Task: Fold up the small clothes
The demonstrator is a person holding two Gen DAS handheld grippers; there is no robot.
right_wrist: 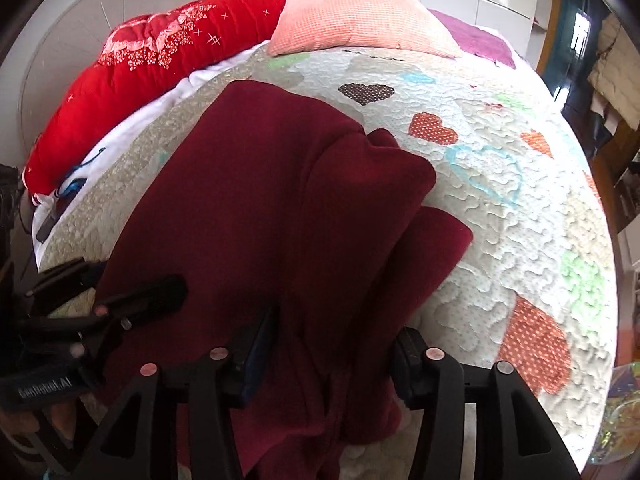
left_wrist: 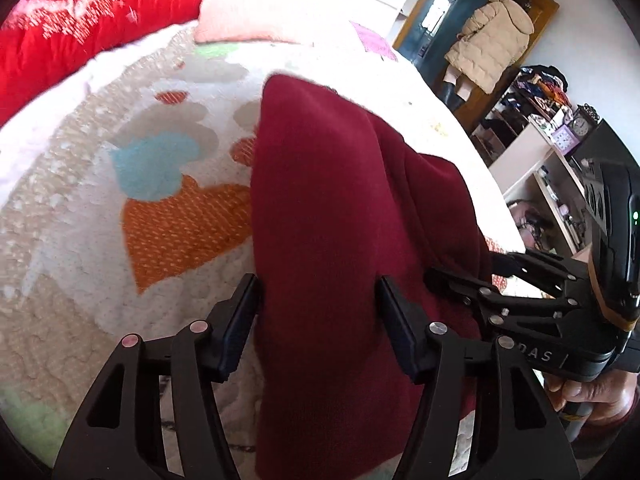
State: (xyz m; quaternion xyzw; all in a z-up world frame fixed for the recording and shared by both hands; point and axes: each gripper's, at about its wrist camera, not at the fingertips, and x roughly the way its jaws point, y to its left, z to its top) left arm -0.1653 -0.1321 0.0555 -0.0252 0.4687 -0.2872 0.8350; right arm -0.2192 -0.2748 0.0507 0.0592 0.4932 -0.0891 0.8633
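Dark red fabric fills the space between the fingers of the left gripper: this maroon garment runs up between both pads, which appear to touch its edges on either side, though I cannot tell whether they are truly pinching it or only straddle it. From the right wrist view the right gripper likewise has a fold of the garment hanging through the gap between its fingers; the left finger is tight against the cloth and the right one sits at its edge, and again a firm grip cannot be confirmed.

The garment lies partly bunched on the quilted bedspread, which is pale with orange, brown and blue heart patches. Its far end spreads flat, while its near end rises into the two grippers, which sit just beside each other. A hand holds the right gripper's handle.

Beyond the garment, at the far edge of the bedspread, lie a bright red quilt and a peach pillow. Off the bed to the garment's right, a beige padded jacket hangs near a door, with cluttered shelves beneath.
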